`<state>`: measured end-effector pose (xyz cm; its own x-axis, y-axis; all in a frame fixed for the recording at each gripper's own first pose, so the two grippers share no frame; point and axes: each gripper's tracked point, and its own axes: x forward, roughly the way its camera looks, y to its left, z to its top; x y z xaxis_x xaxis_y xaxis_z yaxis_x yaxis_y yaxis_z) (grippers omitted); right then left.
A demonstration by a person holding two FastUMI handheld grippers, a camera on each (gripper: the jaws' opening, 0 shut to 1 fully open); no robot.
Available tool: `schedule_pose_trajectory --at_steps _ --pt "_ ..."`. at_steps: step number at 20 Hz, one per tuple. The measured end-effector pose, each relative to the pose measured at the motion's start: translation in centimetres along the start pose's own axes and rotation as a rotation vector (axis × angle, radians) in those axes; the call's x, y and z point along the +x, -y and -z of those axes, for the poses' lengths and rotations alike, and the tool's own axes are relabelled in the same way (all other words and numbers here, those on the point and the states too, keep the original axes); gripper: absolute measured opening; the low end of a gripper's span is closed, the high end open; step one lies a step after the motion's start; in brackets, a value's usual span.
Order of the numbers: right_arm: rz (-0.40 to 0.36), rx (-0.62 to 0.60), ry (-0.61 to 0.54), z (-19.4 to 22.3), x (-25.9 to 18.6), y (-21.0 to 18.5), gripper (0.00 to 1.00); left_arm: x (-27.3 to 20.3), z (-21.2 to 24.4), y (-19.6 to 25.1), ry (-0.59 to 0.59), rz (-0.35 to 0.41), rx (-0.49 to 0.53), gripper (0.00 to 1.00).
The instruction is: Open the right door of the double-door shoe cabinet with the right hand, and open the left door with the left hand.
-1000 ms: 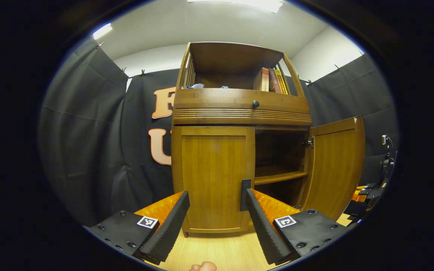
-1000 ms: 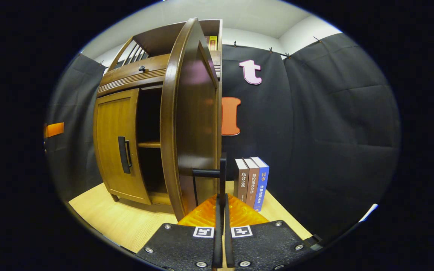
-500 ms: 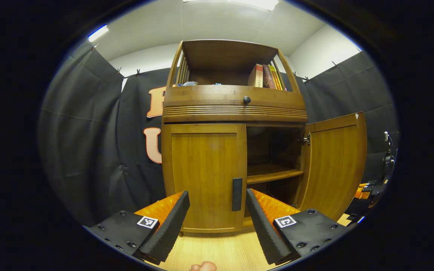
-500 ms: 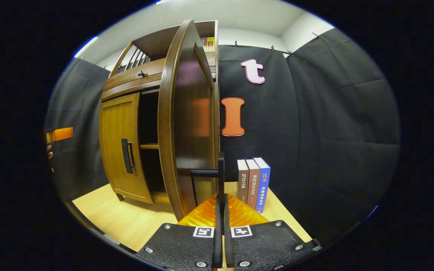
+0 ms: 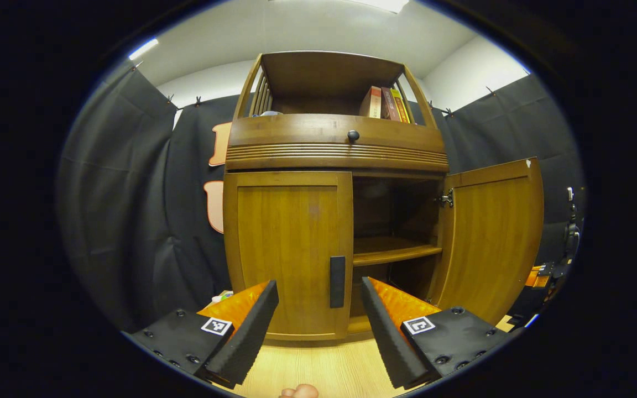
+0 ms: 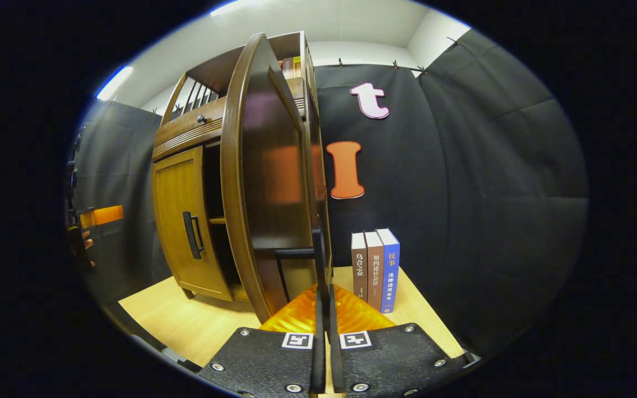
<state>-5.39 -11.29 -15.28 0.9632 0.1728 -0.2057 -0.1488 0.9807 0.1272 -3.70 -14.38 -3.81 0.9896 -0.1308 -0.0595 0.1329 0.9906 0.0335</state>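
1. Here, the shoe cabinet (image 5: 335,160) fills the centre of the left gripper view. Its left door (image 5: 288,249) sits flush and closed; its right door (image 5: 490,237) stands swung wide at the right of the frame.
2. Left tool (image 5: 316,309): fingers spread wide, holding nothing. The left door's dark handle (image 5: 337,281) sits between the fingertips in the frame but farther off; no contact visible.
3. Right tool (image 6: 324,309): fingers pressed nearly together at lower centre of the right gripper view. The right door's handle (image 6: 310,253) lines up just above them. Whether both fingers pinch it, I cannot tell; the tips merge with the bar.
4. Handling, as judged: solid wood panels on side hinges (image 5: 447,199), stiff and fairly heavy. They should swing in an arc, not pull straight out.
5. Where to take hold: the vertical bar handle by the left door's inner edge, lower half. It looks narrow and smooth, so close across its width, then draw back and outward toward the left of the frame.
6. Risk: a smooth bar may slip from the pads if pulled off the arc.
7. Books (image 6: 375,268) stand on the floor (image 6: 186,320) just beside the open right door.
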Motion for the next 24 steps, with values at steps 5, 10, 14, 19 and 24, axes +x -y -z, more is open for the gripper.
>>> schedule_pose_trajectory --at_steps 5,10,14,19,24 --pt "0.063 -0.029 0.005 0.2 -1.9 2.4 0.09 2.7 1.5 1.1 -0.015 0.018 -0.008 0.95" --pt "0.121 -0.060 0.038 -0.7 -3.8 3.4 0.28 6.2 3.7 2.1 -0.050 0.038 -0.030 0.95" --pt "0.163 -0.048 0.042 -1.0 -4.5 4.1 0.33 9.2 5.9 2.0 -0.079 0.021 0.003 0.96" --pt "0.216 -0.043 0.056 -1.4 -5.4 5.3 0.46 13.0 7.7 2.7 -0.096 0.047 -0.020 0.96" --pt "0.267 -0.080 0.064 -1.8 -6.1 6.1 0.75 15.9 8.5 2.6 -0.093 0.043 -0.025 0.97"
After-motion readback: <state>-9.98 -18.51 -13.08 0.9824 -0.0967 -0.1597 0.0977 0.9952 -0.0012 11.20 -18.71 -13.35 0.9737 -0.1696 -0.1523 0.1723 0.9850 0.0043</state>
